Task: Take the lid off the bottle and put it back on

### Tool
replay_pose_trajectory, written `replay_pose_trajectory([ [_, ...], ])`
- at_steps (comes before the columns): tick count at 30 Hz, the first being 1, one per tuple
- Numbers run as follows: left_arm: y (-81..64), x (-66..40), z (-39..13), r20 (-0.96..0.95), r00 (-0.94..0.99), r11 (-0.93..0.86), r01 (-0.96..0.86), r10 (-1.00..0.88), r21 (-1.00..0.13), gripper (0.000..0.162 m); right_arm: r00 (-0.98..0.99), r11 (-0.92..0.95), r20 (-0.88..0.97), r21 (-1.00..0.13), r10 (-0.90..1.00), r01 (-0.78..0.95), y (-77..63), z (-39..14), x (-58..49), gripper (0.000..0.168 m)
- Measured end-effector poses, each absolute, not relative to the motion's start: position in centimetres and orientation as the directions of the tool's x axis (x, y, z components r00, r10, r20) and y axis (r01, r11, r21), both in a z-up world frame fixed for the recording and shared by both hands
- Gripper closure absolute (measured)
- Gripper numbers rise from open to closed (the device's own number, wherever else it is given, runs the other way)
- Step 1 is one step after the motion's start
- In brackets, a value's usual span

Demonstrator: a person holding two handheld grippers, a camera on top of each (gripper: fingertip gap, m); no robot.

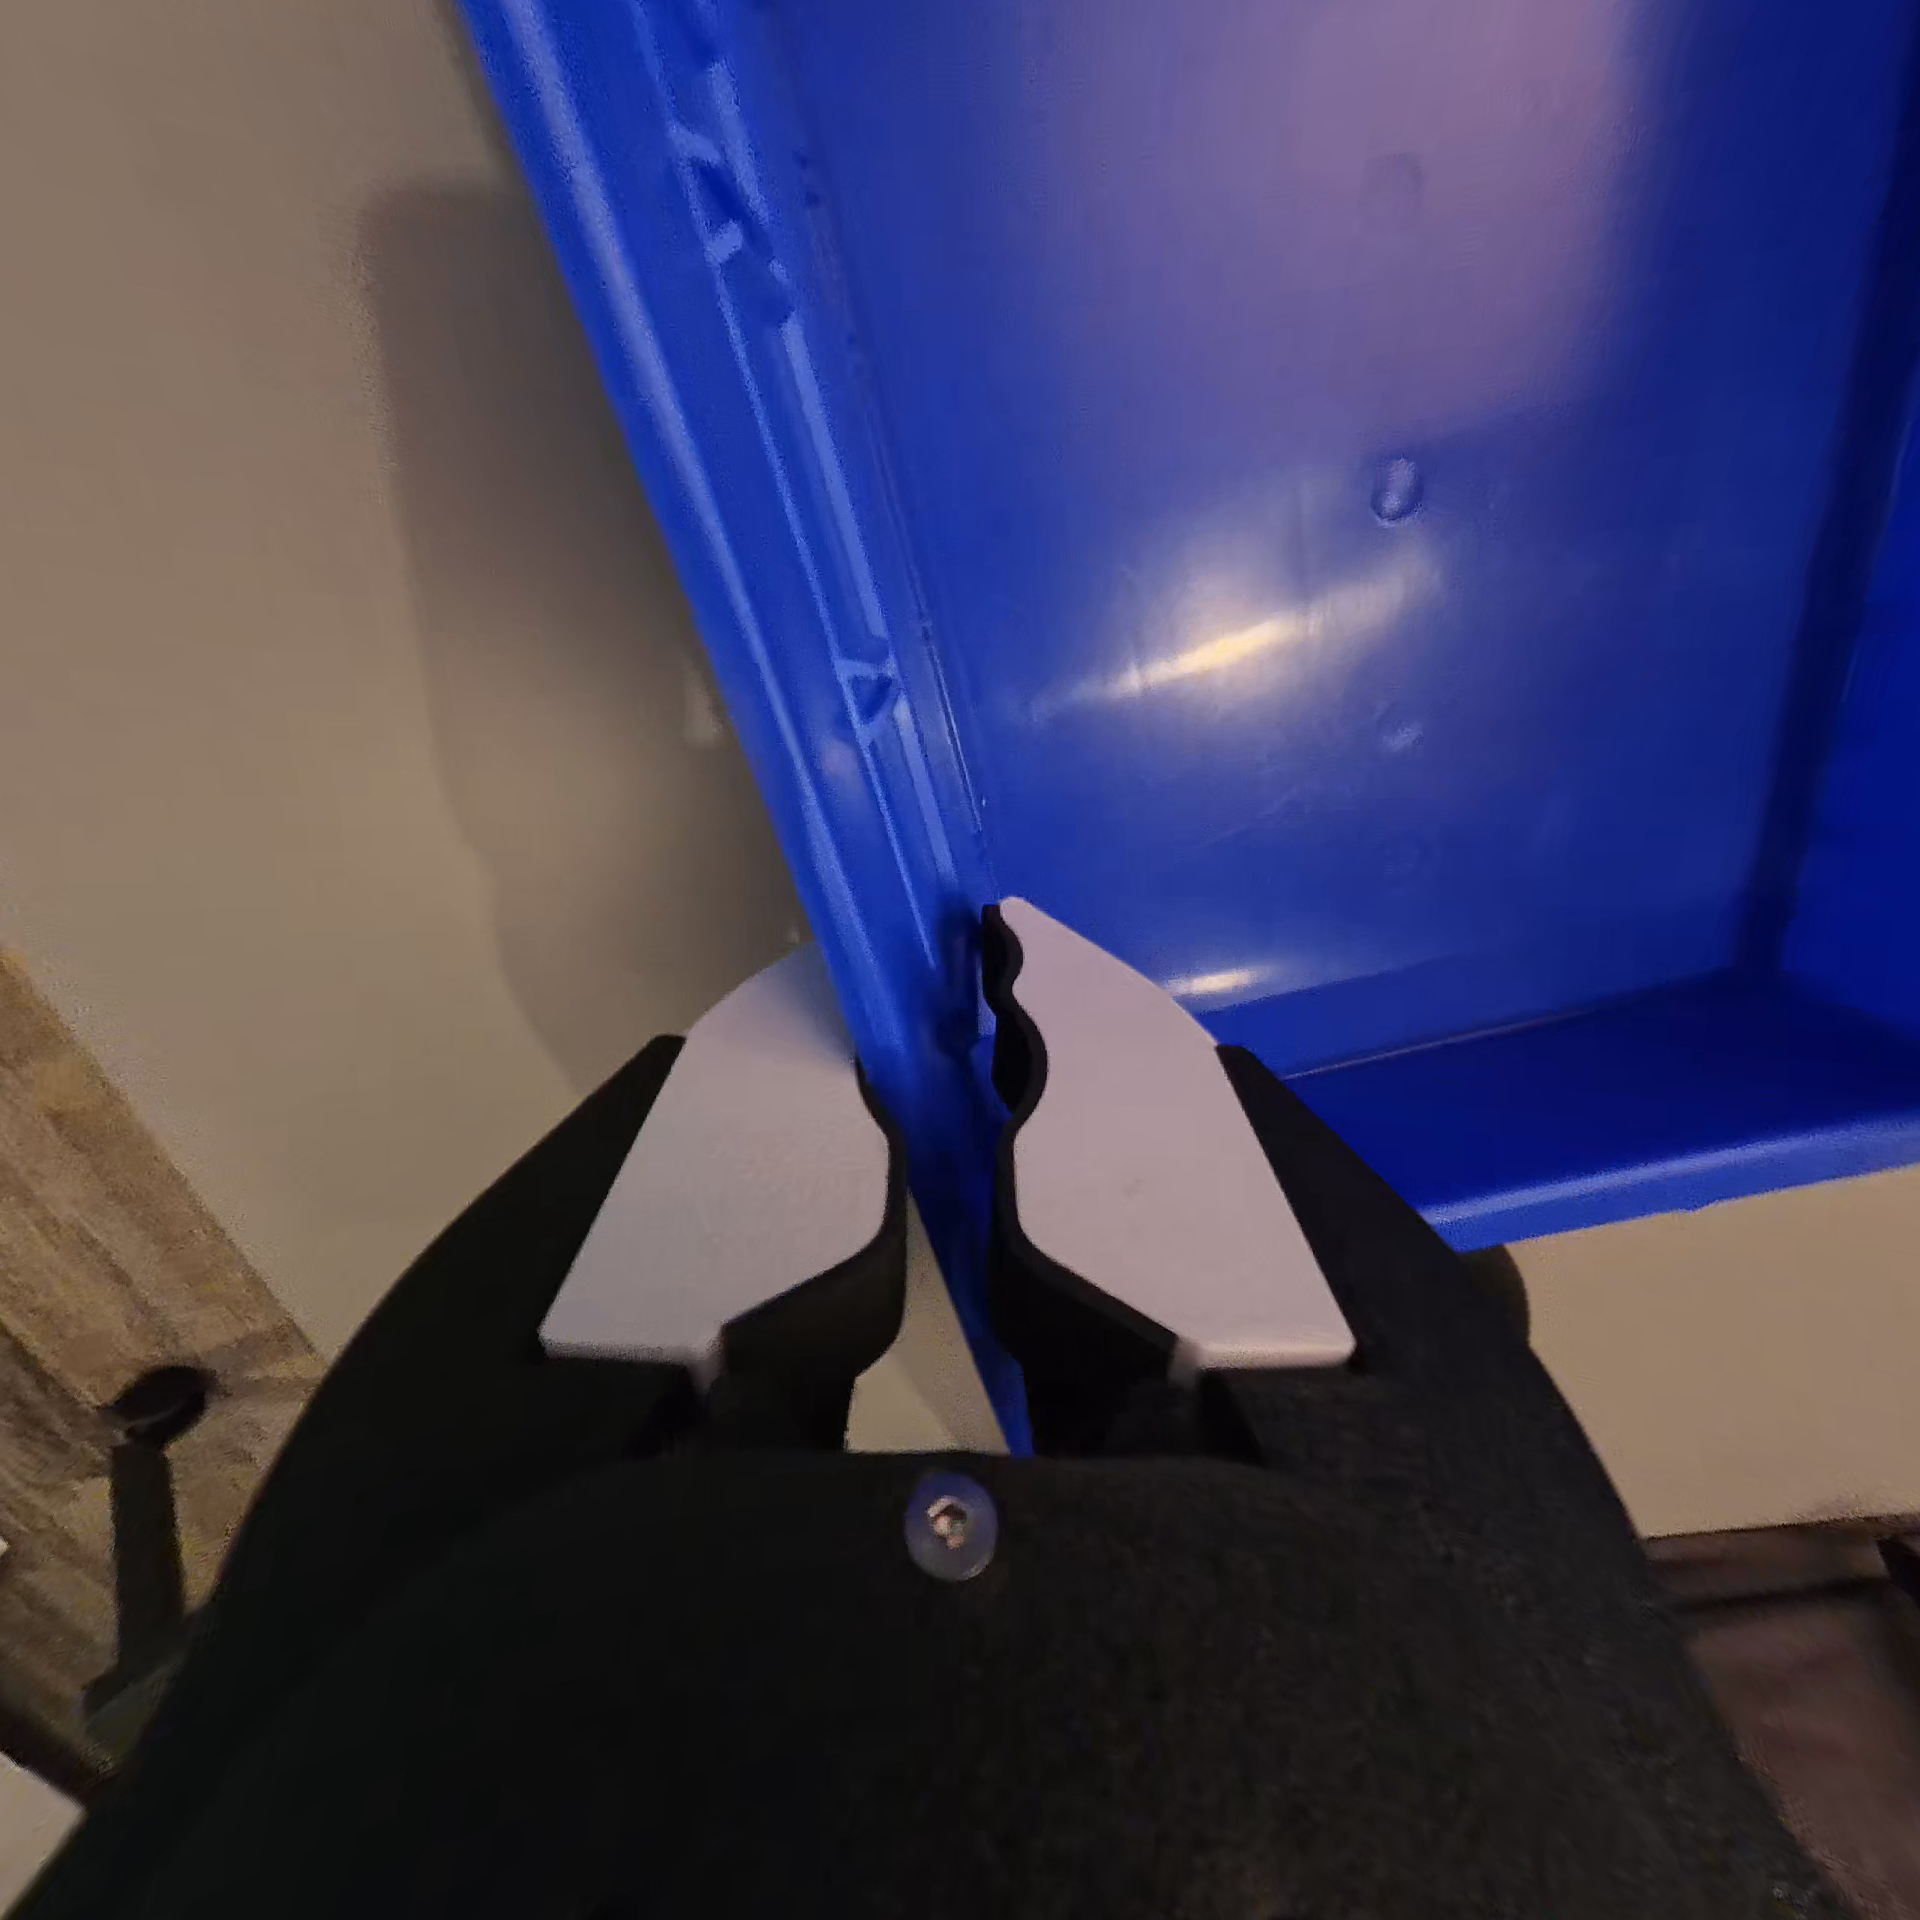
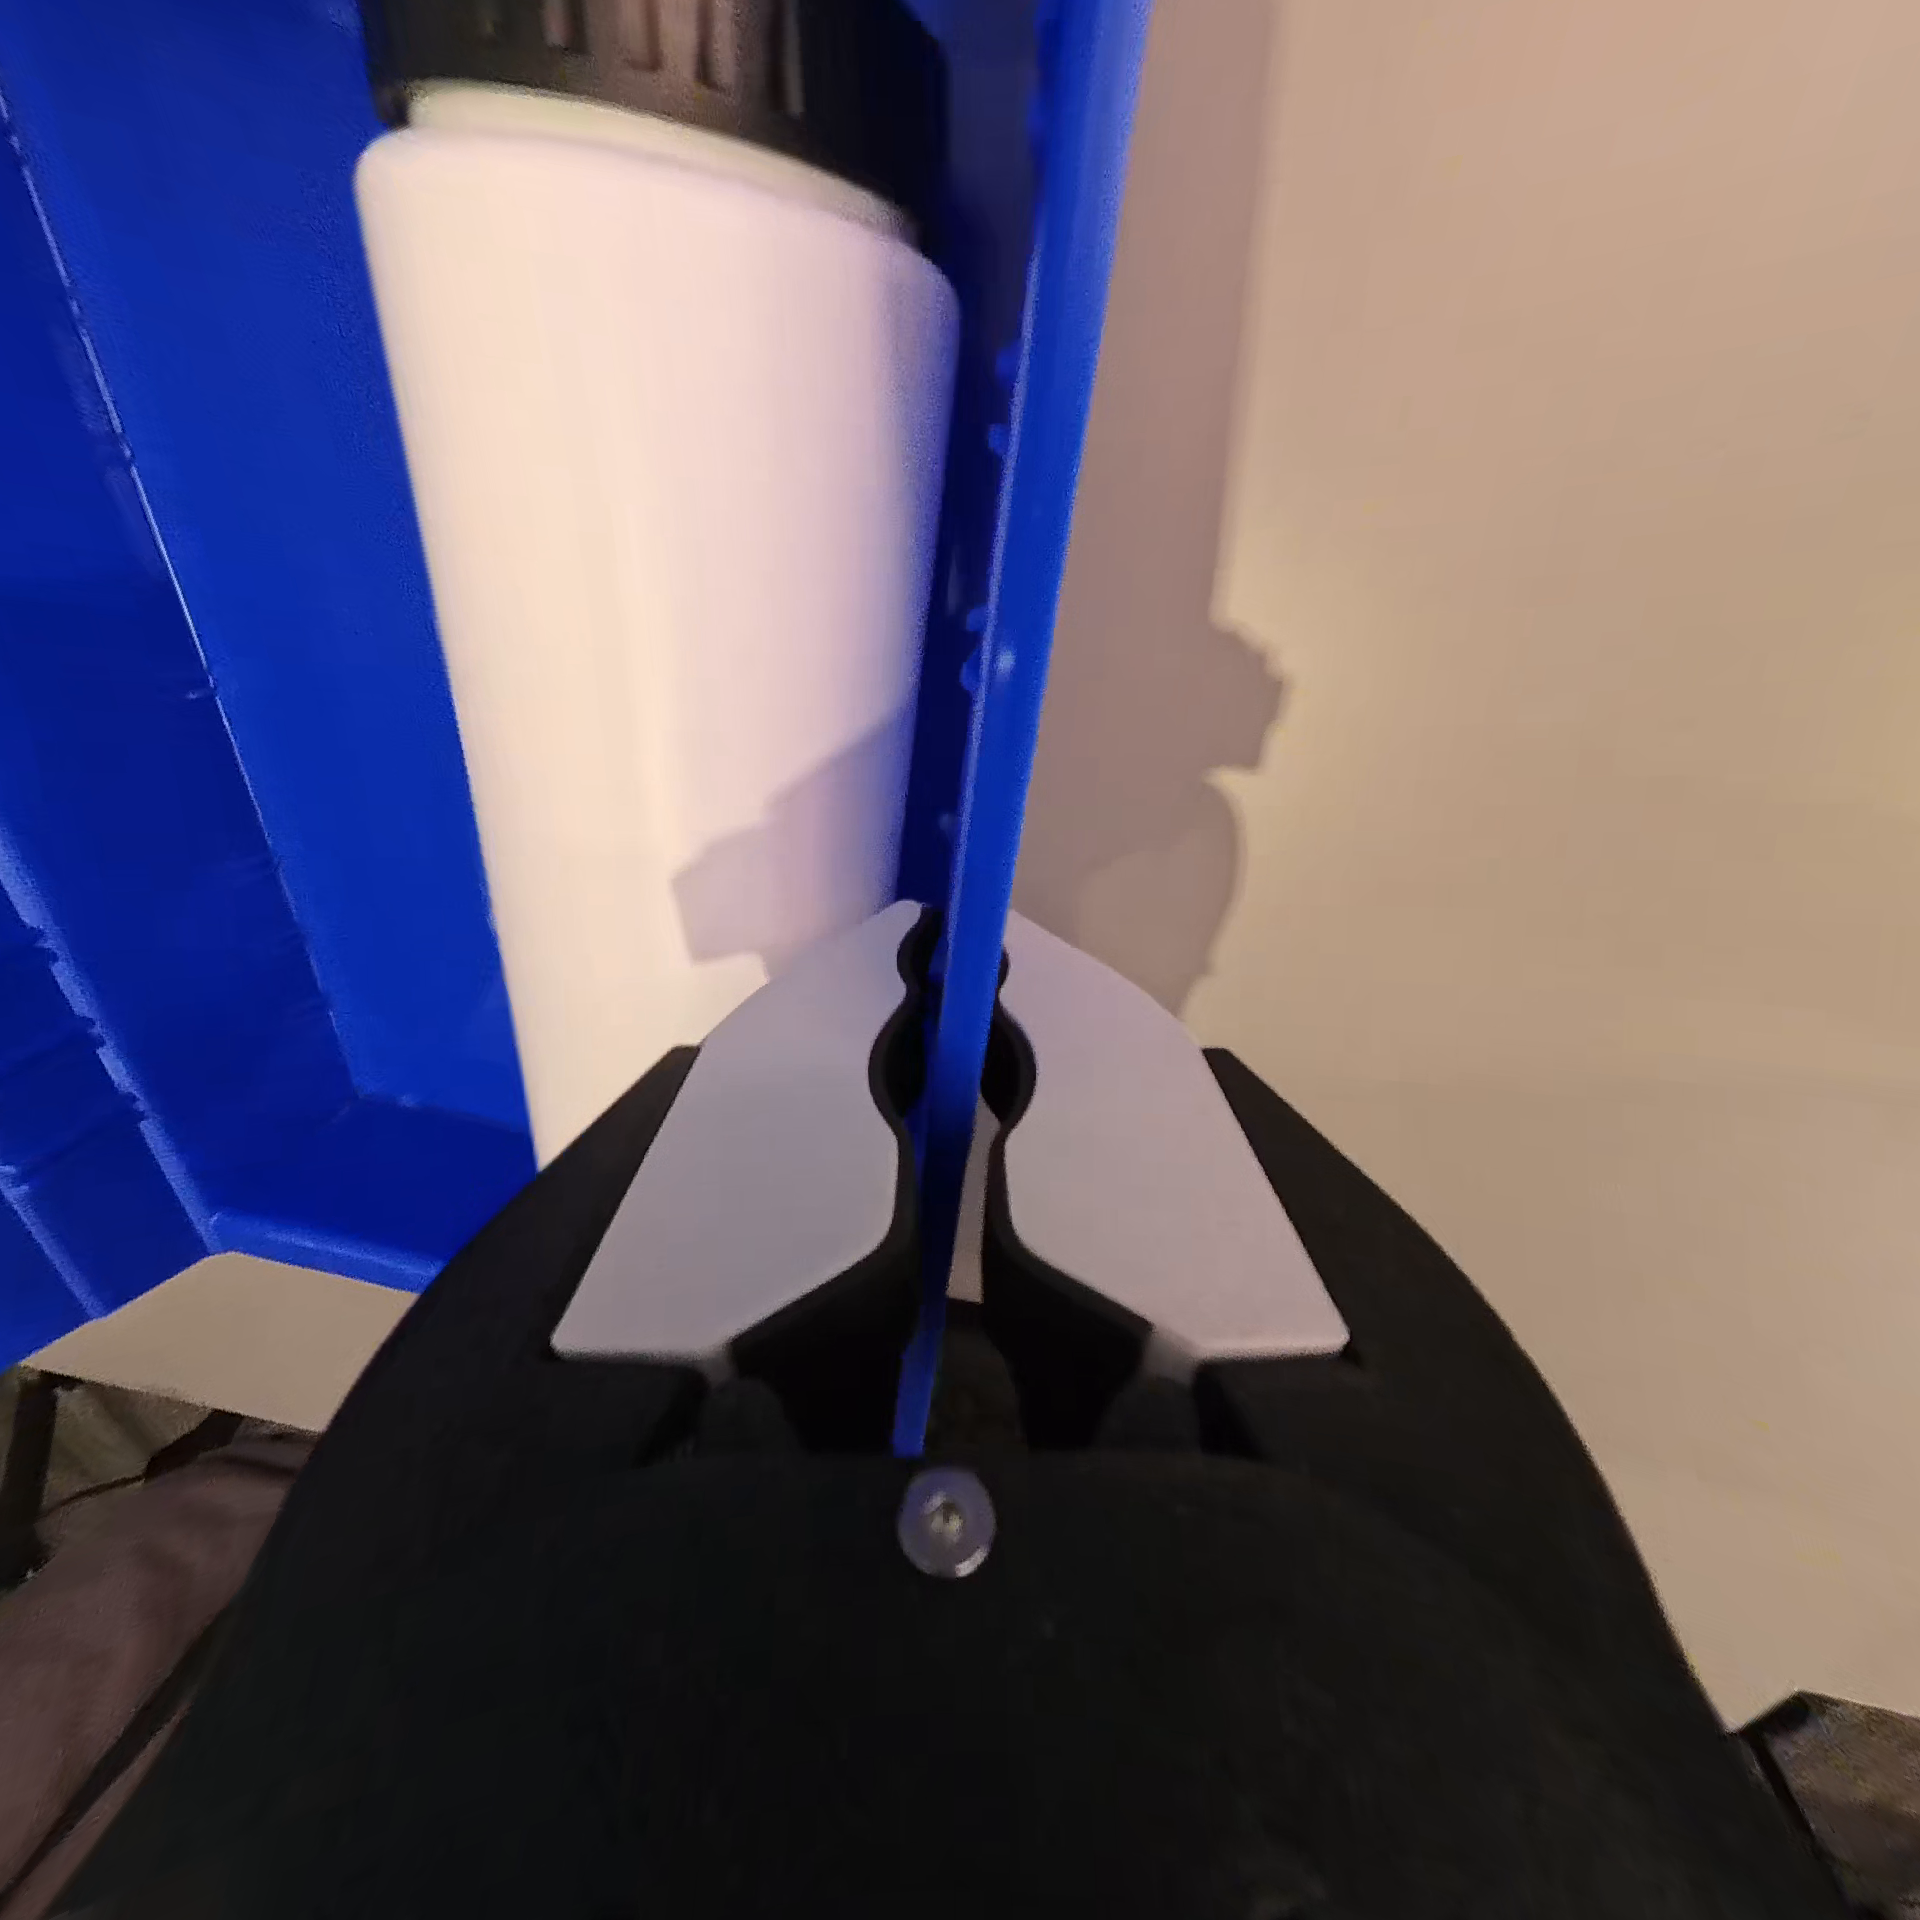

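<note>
Both tongs are clamped on the blue bin: the left gripper [image 1: 951, 1049] pinches the bin's left wall [image 1: 727, 520], the right gripper [image 2: 961, 1029] its right wall [image 2: 1023, 520], jaws closed tight on thin plastic in each case. The white bottle [image 2: 665, 540] lies on its side inside the bin, hard against that right wall, its dark ribbed lid [image 2: 644, 62] at the far end and, as far as I can tell, on the neck. What worries me is the bin itself (it looks to be carried or shifted rather than resting square): a thin wall can slide out of a pinch, and any tilt would set the round bottle rolling across the smooth floor of the bin. No brand or label shows on the bottle; only small raised triangle marks run along the bin's rim [image 1: 868, 696], nothing legible.
</note>
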State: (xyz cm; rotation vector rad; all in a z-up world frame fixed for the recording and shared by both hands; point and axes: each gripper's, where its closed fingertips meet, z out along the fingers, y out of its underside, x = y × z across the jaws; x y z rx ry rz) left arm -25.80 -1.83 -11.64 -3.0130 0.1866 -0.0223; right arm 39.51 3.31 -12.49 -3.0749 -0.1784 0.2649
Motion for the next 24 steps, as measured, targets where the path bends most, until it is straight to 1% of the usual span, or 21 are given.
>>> replay_pose_trajectory([
  [3, -1.4, -22.9, -11.7, 0.001, 0.98, -0.974, -0.2, -0.201, -0.11, 0.148, 0.974, -0.988, -0.167, -0.052, 0.152, 0.145, 3.0, -12.5, 37.4, 0.16],
  [5, -1.3, -21.3, -11.7, -0.027, 0.969, -0.964, -0.248, -0.247, -0.092, 0.142, 0.973, -0.986, -0.165, -0.053, 0.162, 0.155, 2.9, -12.5, 36.4, 0.16],
  [9, -1.3, -18.5, -11.8, -0.084, 0.956, -0.956, -0.287, -0.281, -0.065, 0.138, 0.972, -0.982, -0.143, -0.055, 0.184, 0.178, 2.7, -12.5, 35.1, 0.16],
  [13, -1.0, -15.5, -11.8, -0.124, 0.938, -0.94, -0.335, -0.325, -0.071, 0.132, 0.972, -0.976, -0.096, -0.068, 0.213, 0.208, 2.7, -12.5, 34.1, 0.159],
  [18, -0.4, -12.1, -11.9, -0.141, 0.92, -0.917, -0.381, -0.365, -0.114, 0.129, 0.966, -0.969, -0.1, -0.082, 0.24, 0.232, 2.5, -12.5, 32.3, 0.158],
  [22, -0.5, -10.6, -11.9, -0.169, 0.878, -0.877, -0.468, -0.448, -0.105, 0.118, 0.964, -0.964, -0.066, -0.086, 0.257, 0.251, 2.7, -12.5, 31.3, 0.158],
  [24, -0.7, -10.5, -11.5, -0.147, 0.875, -0.871, -0.477, -0.461, -0.112, 0.119, 0.96, -0.96, -0.069, -0.089, 0.272, 0.265, 3.3, -12.6, 31.0, 0.158],
])
